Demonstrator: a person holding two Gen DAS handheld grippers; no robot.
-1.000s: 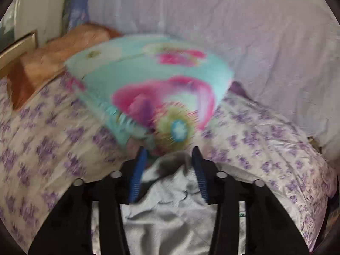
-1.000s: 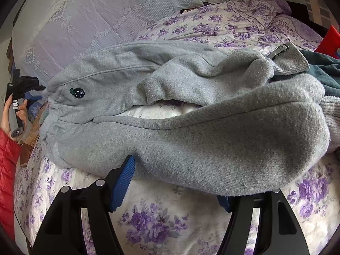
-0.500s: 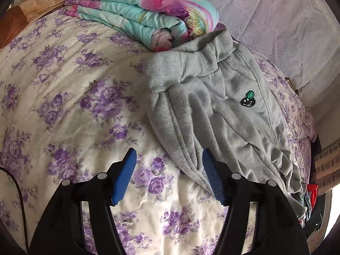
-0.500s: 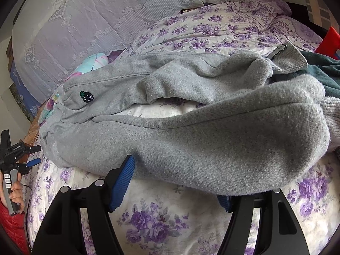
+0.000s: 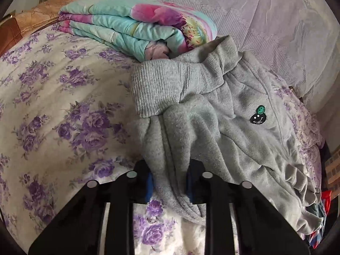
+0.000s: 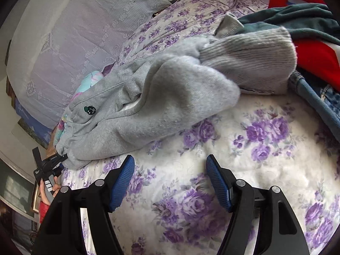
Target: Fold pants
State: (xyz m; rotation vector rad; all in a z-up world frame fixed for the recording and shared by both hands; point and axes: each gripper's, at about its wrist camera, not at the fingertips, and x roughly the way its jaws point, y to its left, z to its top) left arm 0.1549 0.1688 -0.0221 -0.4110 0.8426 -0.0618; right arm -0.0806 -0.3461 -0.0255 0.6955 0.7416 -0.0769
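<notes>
Surface: bed with purple-flowered sheet
Pants: grey sweatpants lying crumpled across sheet, waistband against folded quilt
Left gripper: jaws closing, narrow, pinching sweatpants edge
Right gripper: wide, empty, above sheet
Label: smiley patch, no readable writing
</notes>
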